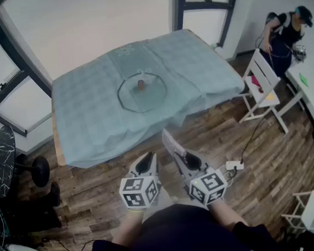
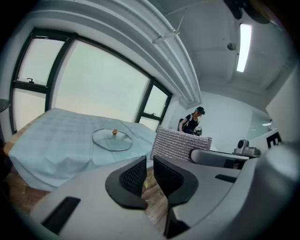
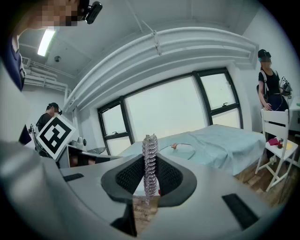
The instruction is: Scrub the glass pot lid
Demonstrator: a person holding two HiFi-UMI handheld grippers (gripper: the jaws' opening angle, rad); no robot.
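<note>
The glass pot lid (image 1: 142, 96) with a brown knob lies flat in the middle of the table (image 1: 88, 138), which is covered with a pale blue cloth. Both grippers hang over the wooden floor, short of the table's near edge. My right gripper (image 1: 180, 157) is shut on a silvery scrub pad (image 1: 171, 142), seen edge-on between the jaws (image 3: 150, 154) and as a flat sheet (image 2: 180, 143) from the left. My left gripper (image 1: 146, 160) holds nothing; its jaws stand a narrow gap apart (image 2: 147, 176). The lid also shows far ahead in both gripper views (image 2: 112, 139) (image 3: 183, 151).
A white chair (image 1: 261, 83) stands right of the table, with a person (image 1: 287, 30) behind it at a white table. A power strip (image 1: 234, 165) and its cable lie on the floor to my right. A dark round table (image 1: 1, 154) and a stool stand at the left.
</note>
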